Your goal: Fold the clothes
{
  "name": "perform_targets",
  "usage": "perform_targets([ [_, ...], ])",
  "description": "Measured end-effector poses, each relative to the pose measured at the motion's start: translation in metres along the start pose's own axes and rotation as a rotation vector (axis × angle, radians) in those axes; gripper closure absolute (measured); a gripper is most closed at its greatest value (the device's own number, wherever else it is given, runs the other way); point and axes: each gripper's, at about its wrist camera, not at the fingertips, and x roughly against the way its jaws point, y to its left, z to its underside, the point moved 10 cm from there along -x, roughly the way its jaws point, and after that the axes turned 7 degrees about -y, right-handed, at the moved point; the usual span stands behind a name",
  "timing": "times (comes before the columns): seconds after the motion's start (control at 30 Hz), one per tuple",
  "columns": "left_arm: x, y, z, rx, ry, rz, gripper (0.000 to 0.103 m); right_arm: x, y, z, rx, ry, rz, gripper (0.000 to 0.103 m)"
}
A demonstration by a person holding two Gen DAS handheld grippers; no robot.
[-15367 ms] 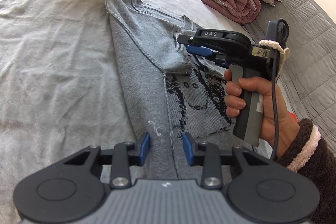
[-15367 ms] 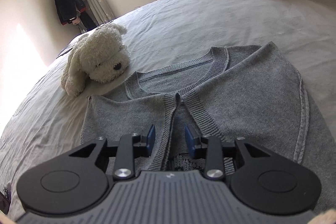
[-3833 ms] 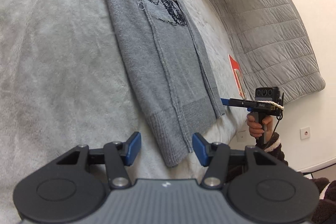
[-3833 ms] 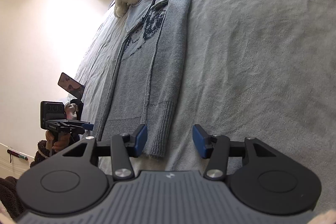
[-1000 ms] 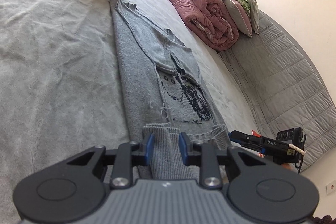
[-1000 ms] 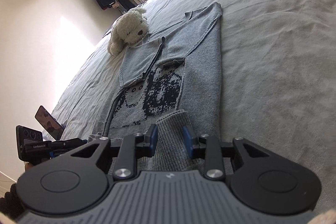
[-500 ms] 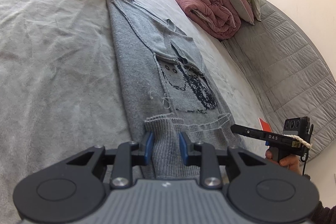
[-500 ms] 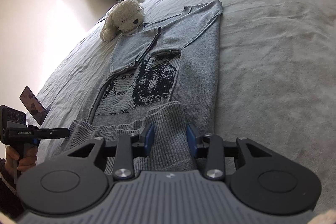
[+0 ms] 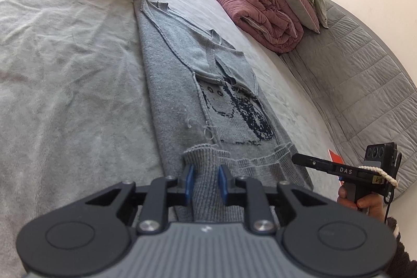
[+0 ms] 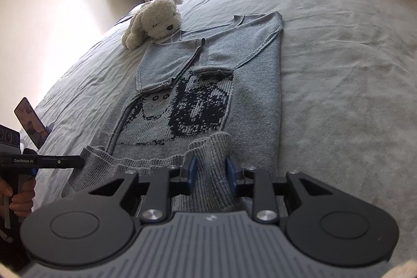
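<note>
Sleeves already folded in across the chest of the grey sweater (image 10: pixel 250 85), lying flat on the bed (image 10: pixel 338 69) below the plush dog (image 10: pixel 156 20). Left tool (image 9: pixel 204 180) and right tool (image 10: pixel 211 172) each clamped on a hem corner, lifted. Bottom-to-collar fold not yet made.

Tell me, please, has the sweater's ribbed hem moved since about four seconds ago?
Yes. The hem, then flat near the bed's edge, now rides up over the knitted picture, toward the plush dog, pinched by both grippers.
</note>
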Motion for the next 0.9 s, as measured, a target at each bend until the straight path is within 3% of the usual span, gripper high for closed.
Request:
perform_targets([
  [0.27, -0.001, 0.001, 0.001, -0.003, 0.014, 0.007, 0.077, -0.008, 0.001, 0.003, 0.046, 0.018, 0.024, 0.063],
  [0.43, -0.004, -0.004, 0.003, -0.013, 0.021, 0.012, 0.068, -0.009, 0.001, 0.004, 0.055, 0.021, 0.026, 0.065],
  [0.53, -0.006, -0.006, 0.004, -0.02, 0.025, 0.014, 0.072, -0.008, 0.003, 0.003, 0.053, 0.016, 0.027, 0.079],
  [0.6, -0.006, -0.008, 0.004, -0.023, 0.025, 0.017, 0.092, -0.007, 0.003, 0.001, 0.047, 0.009, 0.028, 0.087],
  [0.9, -0.003, -0.02, -0.008, 0.002, -0.027, 0.081, 0.095, 0.002, 0.011, -0.012, 0.035, -0.051, 0.02, 0.091],
])
